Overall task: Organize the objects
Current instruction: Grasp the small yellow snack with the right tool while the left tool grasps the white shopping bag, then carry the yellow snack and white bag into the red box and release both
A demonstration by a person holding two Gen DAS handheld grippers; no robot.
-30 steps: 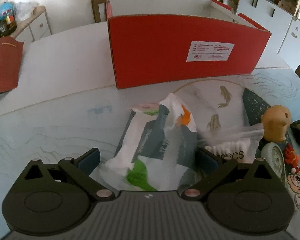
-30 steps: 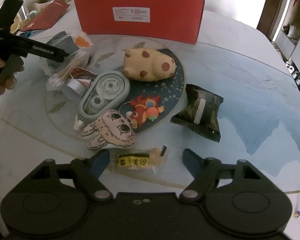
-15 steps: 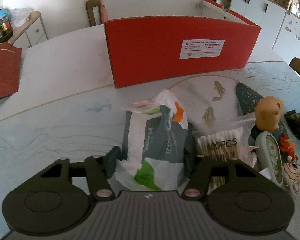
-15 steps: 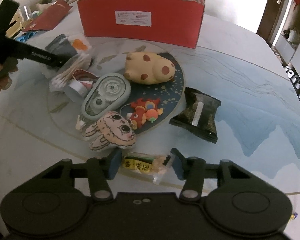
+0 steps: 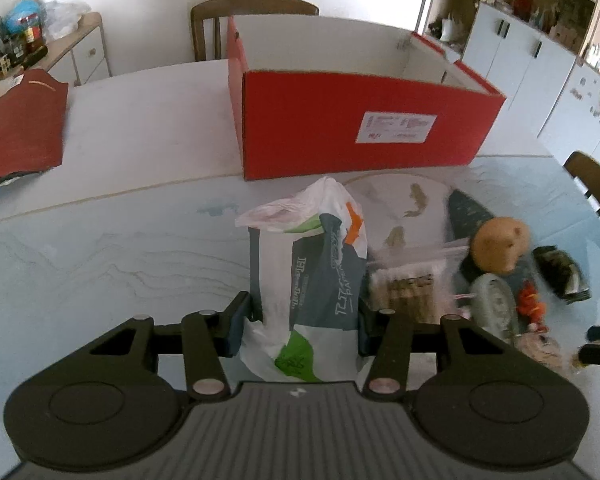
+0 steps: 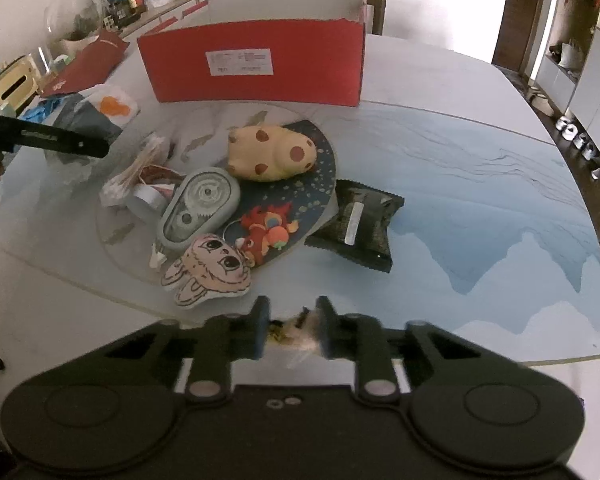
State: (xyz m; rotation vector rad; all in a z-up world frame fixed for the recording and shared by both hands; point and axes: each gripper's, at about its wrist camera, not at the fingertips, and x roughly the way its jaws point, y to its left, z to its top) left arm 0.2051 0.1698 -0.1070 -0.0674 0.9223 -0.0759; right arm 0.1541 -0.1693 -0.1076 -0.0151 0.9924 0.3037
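A white, grey and green plastic bag (image 5: 308,264) stands between the jaws of my left gripper (image 5: 303,309). The jaws are closing, and both pads press on the bag's sides. It hangs slightly above the table, in front of the open red box (image 5: 340,128). In the right wrist view my right gripper (image 6: 293,312) is shut on a small yellow-labelled snack packet (image 6: 290,330), crumpled between the pads near the table's front edge. The same view shows the red box (image 6: 260,64) at the back.
On the table lie a bag of cotton swabs (image 5: 406,284), a spotted yellow toy (image 6: 270,154), a grey-green tape dispenser (image 6: 200,208), a red dragon toy (image 6: 266,232), a pink plush (image 6: 208,270) and a dark packet (image 6: 356,228). Chairs stand behind the box.
Both grippers went from open to closed: the left on the bag, the right on the snack packet. Both lifted a little, and the bag now stands more upright.
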